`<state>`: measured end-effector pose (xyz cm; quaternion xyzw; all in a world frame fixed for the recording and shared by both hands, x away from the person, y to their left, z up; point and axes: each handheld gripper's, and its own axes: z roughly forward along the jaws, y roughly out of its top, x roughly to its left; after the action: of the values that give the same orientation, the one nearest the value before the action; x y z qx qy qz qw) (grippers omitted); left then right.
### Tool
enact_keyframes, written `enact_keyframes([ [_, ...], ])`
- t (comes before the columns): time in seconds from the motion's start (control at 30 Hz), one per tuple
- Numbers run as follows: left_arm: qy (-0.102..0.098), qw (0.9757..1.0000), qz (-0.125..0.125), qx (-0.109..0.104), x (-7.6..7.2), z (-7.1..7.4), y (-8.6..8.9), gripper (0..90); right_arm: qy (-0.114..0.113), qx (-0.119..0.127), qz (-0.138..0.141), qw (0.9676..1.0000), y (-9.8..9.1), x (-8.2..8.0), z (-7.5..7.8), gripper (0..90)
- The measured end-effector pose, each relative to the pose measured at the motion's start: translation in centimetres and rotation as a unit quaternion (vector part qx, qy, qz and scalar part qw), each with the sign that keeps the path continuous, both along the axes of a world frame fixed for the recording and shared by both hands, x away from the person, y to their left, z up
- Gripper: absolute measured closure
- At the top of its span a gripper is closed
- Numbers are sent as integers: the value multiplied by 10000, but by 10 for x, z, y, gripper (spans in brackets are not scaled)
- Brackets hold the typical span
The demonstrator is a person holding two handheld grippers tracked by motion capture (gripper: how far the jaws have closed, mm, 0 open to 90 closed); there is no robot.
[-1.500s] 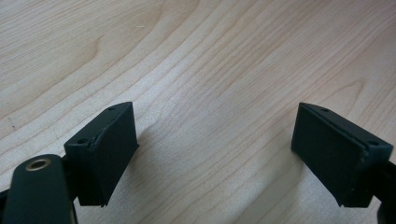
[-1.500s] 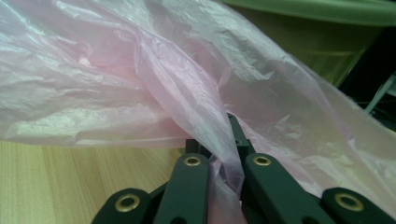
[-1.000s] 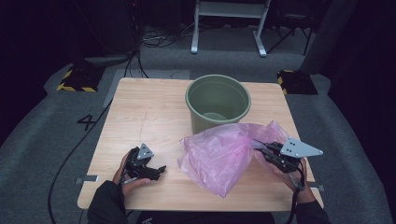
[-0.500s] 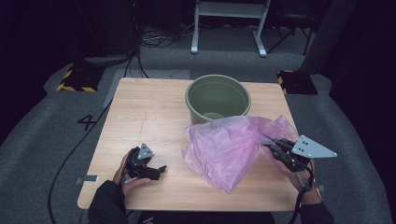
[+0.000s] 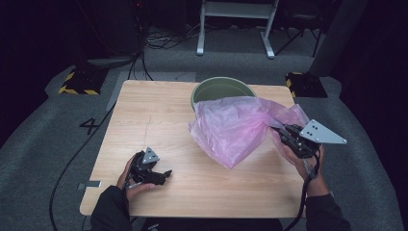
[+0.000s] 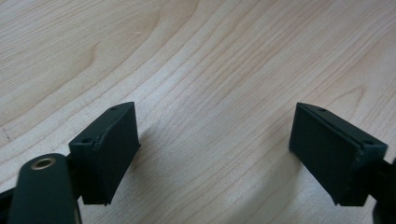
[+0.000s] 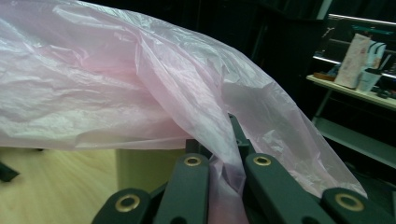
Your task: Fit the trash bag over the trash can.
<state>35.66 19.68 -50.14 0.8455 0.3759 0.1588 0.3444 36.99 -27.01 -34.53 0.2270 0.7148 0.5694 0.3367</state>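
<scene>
High view: right gripper (image 5: 280, 129), fingers clamped on a pink plastic bag (image 5: 233, 130) held above the bench (image 5: 159, 115) before a green bin (image 5: 222, 88), risks tearing the film; left gripper (image 5: 165, 173) rests with fingers apart.

A lab: taped floor markers (image 5: 77, 83), trailing cables (image 5: 159, 41), dark equipment stands (image 5: 235, 24).

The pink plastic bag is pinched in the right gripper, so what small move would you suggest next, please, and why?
Probably bring the left gripper, open and idle on the table, across to the pink plastic bag's free edge. The right gripper alone holds the bag, which hangs crumpled before the green bin.
</scene>
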Motion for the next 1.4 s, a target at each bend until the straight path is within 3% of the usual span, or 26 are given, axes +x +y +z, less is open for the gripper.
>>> enact_keyframes([
  [0.3,-423,9987,-98,-272,-6,23,-8,176,-46,-223,-565,9981,3,21,10,900],
  [0.47,-494,9984,-214,-180,-9,25,-14,173,-69,-429,-906,9949,2,30,8,900],
  [0.57,-509,9982,-219,-228,-10,27,-15,173,-26,-418,-1034,9938,-1,35,6,900],
  [0.83,-888,9950,-274,-377,-9,51,-19,189,99,-463,-1167,9920,-1,44,5,900],
  [0.93,-952,9948,-279,-223,-3,54,-20,188,117,-535,-1226,9909,0,48,5,900],
  [1.2,-922,9953,-194,-223,30,42,-15,193,150,-611,-1251,9901,5,56,4,900],
  [1.33,-898,9949,-121,-437,48,39,-11,196,147,-642,-1268,9897,8,59,6,900],
  [1.4,-788,9943,-107,-705,58,41,-7,193,150,-681,-1269,9895,10,61,6,900],
])
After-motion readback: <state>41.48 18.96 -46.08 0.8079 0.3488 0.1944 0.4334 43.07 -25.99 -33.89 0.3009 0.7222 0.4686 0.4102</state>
